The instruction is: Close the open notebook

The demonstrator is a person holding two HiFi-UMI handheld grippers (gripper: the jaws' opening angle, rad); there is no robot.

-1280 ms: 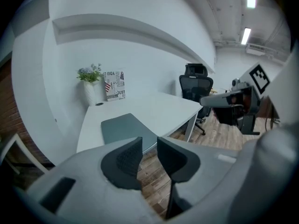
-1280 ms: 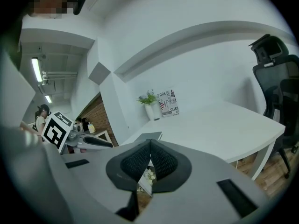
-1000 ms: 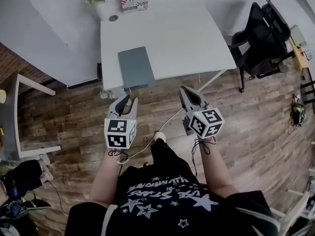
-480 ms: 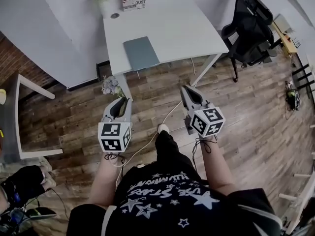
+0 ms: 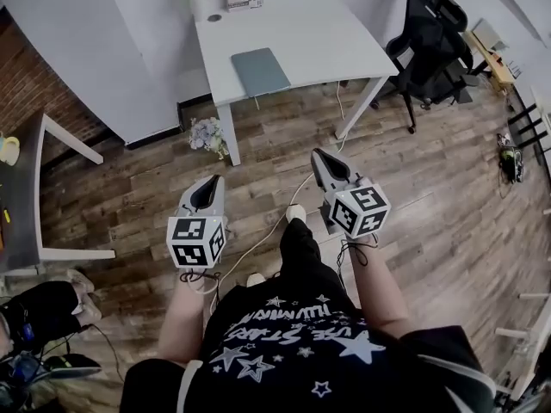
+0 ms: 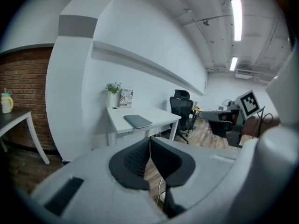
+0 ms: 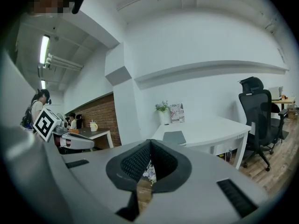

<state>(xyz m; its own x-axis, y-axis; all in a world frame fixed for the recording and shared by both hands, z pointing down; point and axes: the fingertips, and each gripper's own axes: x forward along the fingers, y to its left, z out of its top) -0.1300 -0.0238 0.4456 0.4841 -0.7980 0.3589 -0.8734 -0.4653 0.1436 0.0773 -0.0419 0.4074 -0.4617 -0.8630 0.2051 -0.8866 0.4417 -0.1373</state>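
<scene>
**Left claw (image 5: 210,181) and right claw (image 5: 318,155): shut, empty**

Left jaws just closed on nothing. Flat grey-green notebook (image 5: 261,71) lies closed at the white desk (image 5: 336,41) front edge, well away. Hazard: renewed contact could push it off.

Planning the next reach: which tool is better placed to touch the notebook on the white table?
Right, marginally: the right tool sits nearer the notebook than the left tool. Both are shut, empty, far off.
</scene>
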